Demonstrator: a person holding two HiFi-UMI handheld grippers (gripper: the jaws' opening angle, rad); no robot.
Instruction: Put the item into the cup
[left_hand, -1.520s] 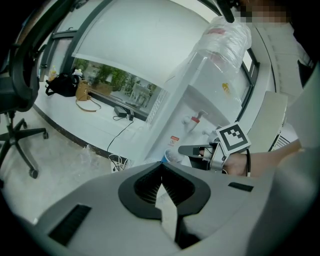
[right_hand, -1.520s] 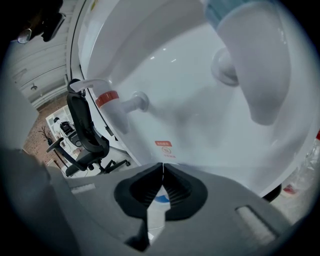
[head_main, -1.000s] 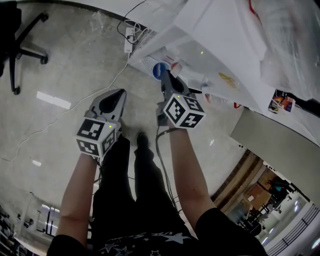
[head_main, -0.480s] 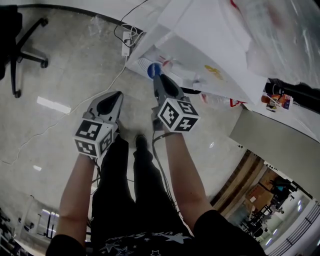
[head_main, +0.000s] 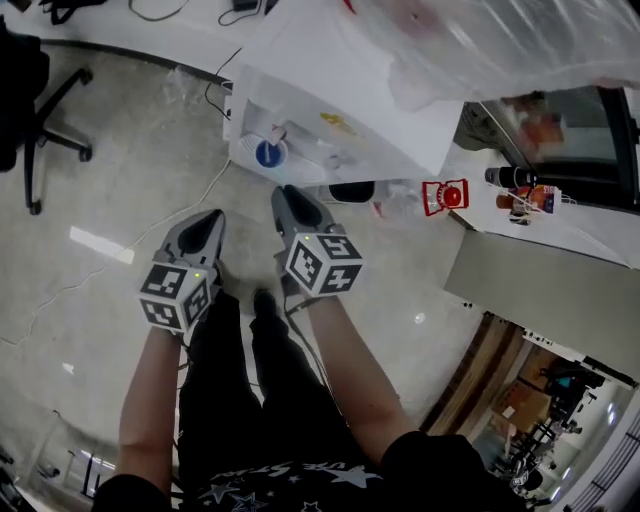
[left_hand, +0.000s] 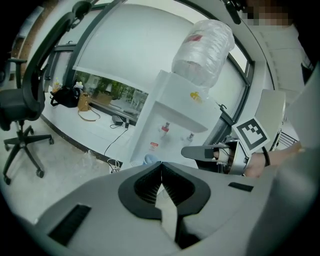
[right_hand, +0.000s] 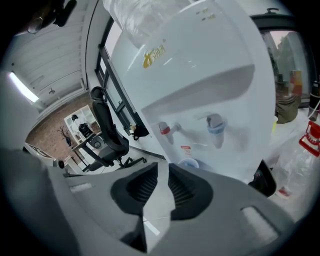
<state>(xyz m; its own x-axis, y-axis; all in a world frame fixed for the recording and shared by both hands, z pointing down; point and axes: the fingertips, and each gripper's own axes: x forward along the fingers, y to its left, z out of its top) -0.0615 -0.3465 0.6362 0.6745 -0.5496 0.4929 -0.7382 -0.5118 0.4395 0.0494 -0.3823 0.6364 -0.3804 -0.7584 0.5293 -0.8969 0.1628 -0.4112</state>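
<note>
Looked down on a big white plastic water machine (head_main: 340, 80) at twelve o'clock in the head view, with a huge clear plastic water bottle (head_main: 500, 40) on top. Spotted a black office chair on wheels (left_hand: 15, 106) far off at nine o'clock, well apart from everything else. Held two grey tongs out low over the pale floor (head_main: 120, 120), both noses aimed up toward the machine. Had the left tongs (head_main: 210, 220) pinched shut at the tip, with nothing inside. Had the right tongs (head_main: 287, 196) open just a crack, also with nothing inside. Found a red tap (right_hand: 166, 129) and a blue tap (right_hand: 215, 127) side by side on the machine's front. Found the small round blue cup (head_main: 268, 153) just below those taps, upright, mouth up, in the machine's little bay. Placed that cup at twelve o'clock from the right tongs, near but not touching, and at about one o'clock from the left tongs, a good bit farther. Judged the right tongs the nearer pair for any drop into the cup. Saw no item in either pair, and could not pick out the item anywhere else for sure. Guessed at a first job of fetching the item, then coming at the cup's open mouth from above.
</note>
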